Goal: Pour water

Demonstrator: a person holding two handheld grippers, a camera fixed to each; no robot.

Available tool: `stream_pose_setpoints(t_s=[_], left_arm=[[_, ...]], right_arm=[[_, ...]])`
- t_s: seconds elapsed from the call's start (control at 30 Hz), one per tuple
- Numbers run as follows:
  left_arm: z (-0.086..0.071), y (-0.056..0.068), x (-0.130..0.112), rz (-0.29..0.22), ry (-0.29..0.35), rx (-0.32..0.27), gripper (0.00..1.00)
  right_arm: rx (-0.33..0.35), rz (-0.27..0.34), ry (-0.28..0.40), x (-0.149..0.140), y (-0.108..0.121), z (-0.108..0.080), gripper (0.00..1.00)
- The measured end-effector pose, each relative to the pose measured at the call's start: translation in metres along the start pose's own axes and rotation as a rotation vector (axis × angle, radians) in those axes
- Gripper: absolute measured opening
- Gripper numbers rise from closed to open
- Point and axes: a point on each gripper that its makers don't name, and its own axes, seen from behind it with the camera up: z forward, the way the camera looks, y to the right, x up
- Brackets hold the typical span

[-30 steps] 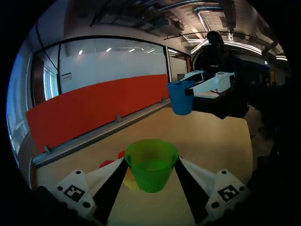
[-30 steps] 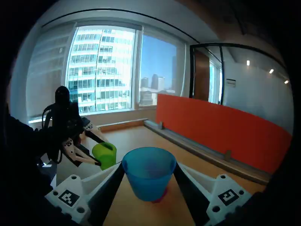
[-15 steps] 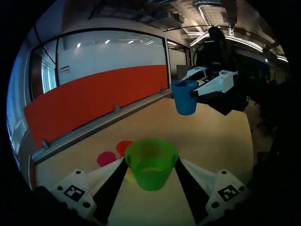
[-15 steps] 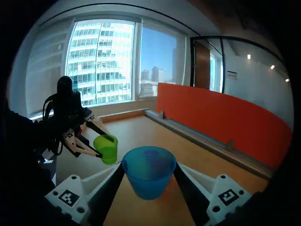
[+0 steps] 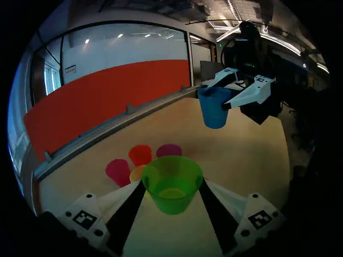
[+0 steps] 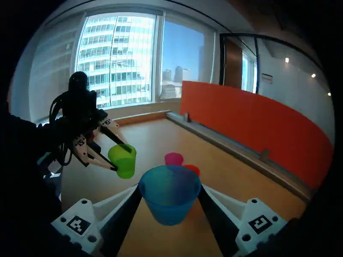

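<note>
The left gripper [image 5: 172, 198] is clamped on a green cup [image 5: 172, 182], one finger on each side of its wall, and holds it upright. Through the open mouth a paler patch shows at the bottom (whether that is water I cannot tell). The right gripper view shows the same pair from farther off: the left gripper [image 6: 118, 156] carries the green cup [image 6: 123, 161] clear of the table, to the left of the right gripper.

The right gripper [image 6: 169, 210] pinches a blue cup [image 6: 170, 195] between both fingers, also upright. Its wall lets some colour through, and I cannot tell if there is liquid inside. In the left gripper view the right gripper [image 5: 215, 97] holds the blue cup [image 5: 213, 109] up above the far part of the table [image 5: 244, 154], well apart from the green one.

Beyond the green cup, small cups stand close together on the pale wood: a pink cup [image 5: 117, 171], an orange cup [image 5: 140, 154], a purple cup [image 5: 169, 150] and a yellow cup [image 5: 136, 173] half hidden behind the green rim. Their insides are out of sight. An orange wall panel [image 5: 107, 96] runs along the table's far edge, and a window [image 6: 115, 64] shows tall buildings.
</note>
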Motion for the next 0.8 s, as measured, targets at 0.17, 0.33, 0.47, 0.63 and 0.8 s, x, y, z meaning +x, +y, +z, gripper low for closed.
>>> stream_pose_setpoints(t_s=[0.17, 0.33, 0.47, 0.63, 0.8], left_arm=[[0.004, 0.001, -0.012, 0.002, -0.034, -0.011, 0.86], [0.009, 0.004, -0.025, 0.007, -0.073, -0.021, 0.86], [0.014, 0.005, -0.034, 0.013, -0.099, -0.027, 0.86], [0.020, 0.008, -0.045, 0.008, -0.122, -0.040, 0.86], [0.026, 0.010, -0.054, -0.007, -0.134, -0.050, 0.86]], right_arm=[[0.000, -0.003, -0.025, -0.013, 0.000, 0.005, 0.93], [0.002, -0.004, -0.052, -0.025, -0.001, 0.011, 0.93], [0.002, -0.007, -0.073, -0.036, -0.002, 0.017, 0.93], [0.012, -0.006, -0.101, -0.050, -0.003, 0.024, 0.93], [0.013, -0.005, -0.122, -0.063, -0.004, 0.031, 0.93]])
